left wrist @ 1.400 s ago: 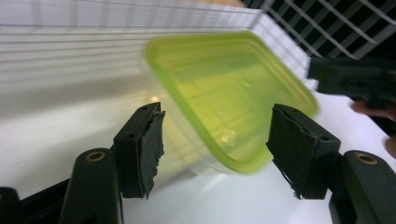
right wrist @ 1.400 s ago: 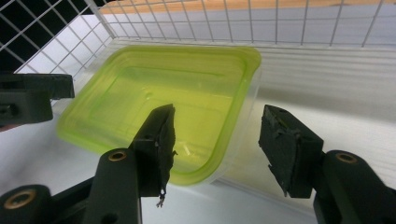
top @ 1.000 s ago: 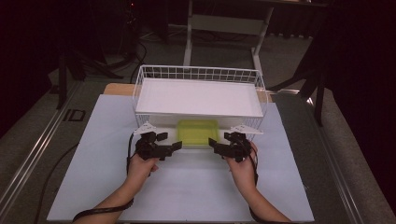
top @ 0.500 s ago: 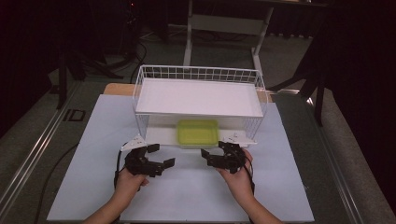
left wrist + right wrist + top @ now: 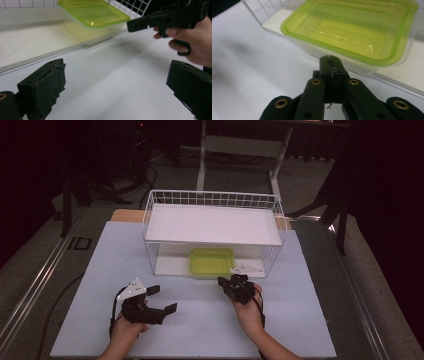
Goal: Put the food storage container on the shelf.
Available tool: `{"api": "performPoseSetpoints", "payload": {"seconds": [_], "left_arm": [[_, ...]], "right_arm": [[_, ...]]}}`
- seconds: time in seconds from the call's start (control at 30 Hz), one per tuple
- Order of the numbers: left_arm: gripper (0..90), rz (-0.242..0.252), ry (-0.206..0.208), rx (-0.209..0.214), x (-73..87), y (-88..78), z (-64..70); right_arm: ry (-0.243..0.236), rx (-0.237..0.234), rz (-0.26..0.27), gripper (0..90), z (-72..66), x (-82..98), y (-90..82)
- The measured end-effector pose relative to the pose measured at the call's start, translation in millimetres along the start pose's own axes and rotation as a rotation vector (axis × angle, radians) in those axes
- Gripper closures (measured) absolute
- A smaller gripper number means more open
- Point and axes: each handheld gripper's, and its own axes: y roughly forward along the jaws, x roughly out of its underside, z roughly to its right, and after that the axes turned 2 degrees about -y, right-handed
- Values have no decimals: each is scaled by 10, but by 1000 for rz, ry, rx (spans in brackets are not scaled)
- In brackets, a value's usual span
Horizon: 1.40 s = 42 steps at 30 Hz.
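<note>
White table (image 5: 200, 320); wire basket (image 5: 212, 199) lower shelf holds lidded green container (image 5: 211, 261).

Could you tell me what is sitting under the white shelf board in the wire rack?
Under the shelf board of the wire rack, a clear box with a green lid sits on the rack's lower board. The lid hides whatever is inside the box.

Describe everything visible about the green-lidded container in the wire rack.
The container is a shallow rectangular tub of clear plastic, closed by a translucent lime-green lid with rounded corners and a stepped, raised centre panel. It sits flat and upright at the front edge of the lower shelf of the white wire rack, beneath the upper shelf. Nothing grips it: the shut right tool points at its near wall, apparently just short of touching.
</note>
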Motion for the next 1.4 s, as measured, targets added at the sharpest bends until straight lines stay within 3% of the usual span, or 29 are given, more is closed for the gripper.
{"api": "performPoseSetpoints", "payload": {"seconds": [0.3,0.5,0.7,1.13,1.4], "left_arm": [[29,-44,27,3,67,94,-16],[29,-48,56,23,71,126,33],[29,-41,55,33,65,123,43],[29,-40,47,44,78,120,50],[29,-40,53,41,84,122,43]], "right_arm": [[-9,9,-22,900,-38,-33,260],[3,22,-14,900,-24,-64,390],[-8,38,-23,900,-41,-135,551],[85,96,-4,900,191,-246,678],[89,102,1,900,245,-289,733]]}}
